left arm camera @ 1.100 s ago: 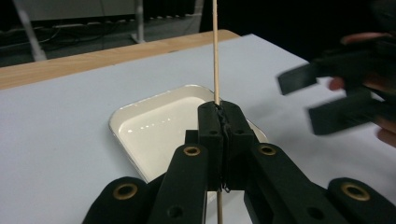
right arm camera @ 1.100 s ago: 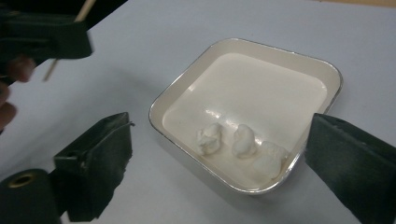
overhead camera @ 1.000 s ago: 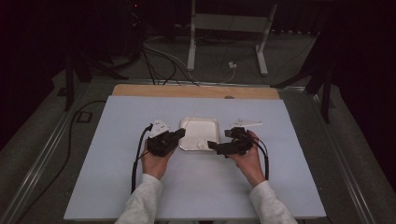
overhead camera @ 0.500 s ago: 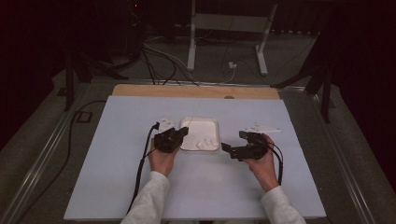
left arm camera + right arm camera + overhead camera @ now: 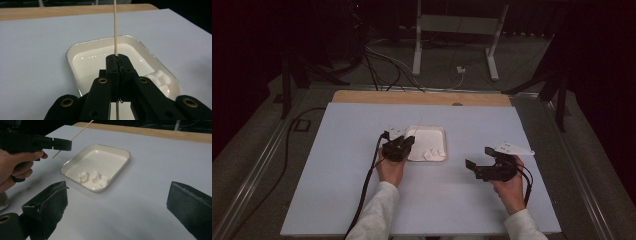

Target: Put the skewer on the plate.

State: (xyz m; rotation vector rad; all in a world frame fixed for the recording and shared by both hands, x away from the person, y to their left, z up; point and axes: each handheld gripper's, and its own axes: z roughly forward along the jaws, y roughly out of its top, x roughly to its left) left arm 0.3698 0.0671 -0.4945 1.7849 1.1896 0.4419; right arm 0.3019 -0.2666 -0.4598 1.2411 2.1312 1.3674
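1. While the left gripper (image 5: 404, 145) sits at the left edge of the white tray (image 5: 439, 135) near the middle of the high view, its jaws are pressed fully together on a thin wooden skewer (image 5: 115, 27).
2. In the left gripper view the skewer runs straight up from between the closed jaws to the top of the frame, and a short length shows below them at the bottom edge.
3. In the right gripper view the skewer slants from the left gripper's (image 5: 61, 144) tip toward the top centre, held above the bench (image 5: 150, 170) just left of the tray (image 5: 125, 153).
4. The right gripper (image 5: 479, 159) stands at the lower right of the high view, with its jaws spread wide and nothing between them; in its own view the two jaws sit at the lower left and lower right corners with bare bench between.
5. Three white marshmallow-like pieces (image 5: 93, 177) lie clustered in the near part of the tray, toward its lower right corner in the high view.
6. Against the frame a second earlier, the right gripper was at the tray's right edge and now lies well apart from it, further right and lower in the frame.
7. The left gripper has shifted slightly, staying at the tray's left edge with its jaws unchanged, shut on the skewer.
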